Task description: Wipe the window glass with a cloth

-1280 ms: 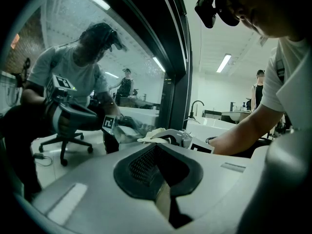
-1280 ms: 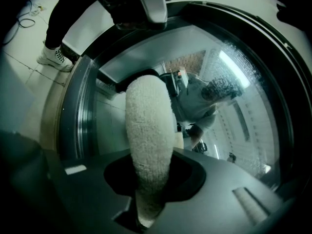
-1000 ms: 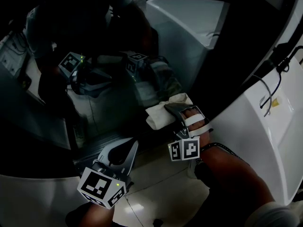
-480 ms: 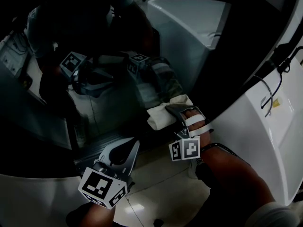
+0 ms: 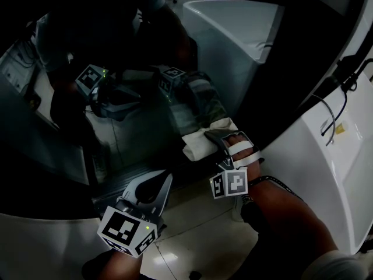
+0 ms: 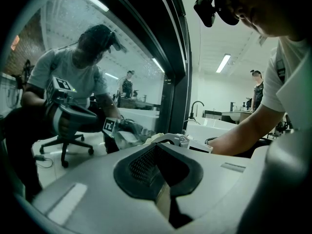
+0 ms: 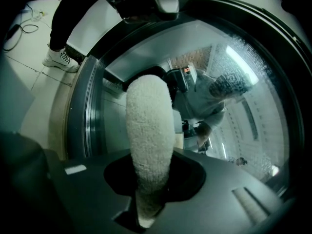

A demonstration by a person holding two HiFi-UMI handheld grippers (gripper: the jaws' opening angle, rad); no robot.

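**Operator:** Start on my left. What do you read there?

**Spotter:** Your left gripper [image 5: 152,186] is at seven o'clock in the head view, below the pane's bottom edge. Its jaws are pressed together on nothing. I'd call it idle.

**Operator:** Agreed. And the middle?

**Spotter:** The window glass [image 5: 134,109] runs from nine round to twelve o'clock, dark and mirror-like. The cloth [image 5: 198,143] lies against it just right of centre, near the lower edge.

**Operator:** That's in my right gripper [image 5: 221,140], at five o'clock from centre, clamped on the cloth. I judge I'm mid-wipe, but I can't tell how much of the pane is done.

**Spotter:** And the next move?

**Operator:** I'd keep the cloth pressed flat and sweep toward nine or twelve o'clock, where the pane runs on. The grip mustn't slacken.

**Spotter:** Do the views differ?

**Operator:** Only the right gripper view shows the cloth standing up between the jaws, nipped at its lower end. It also shows a speckled patch [image 7: 234,52] at two o'clock, droplets or reflection, I can't say. The left gripper view alone shows its jaws together up close, and a forearm [image 6: 243,130] reaching in at three o'clock. Only the head view shows both grippers at once, well apart.
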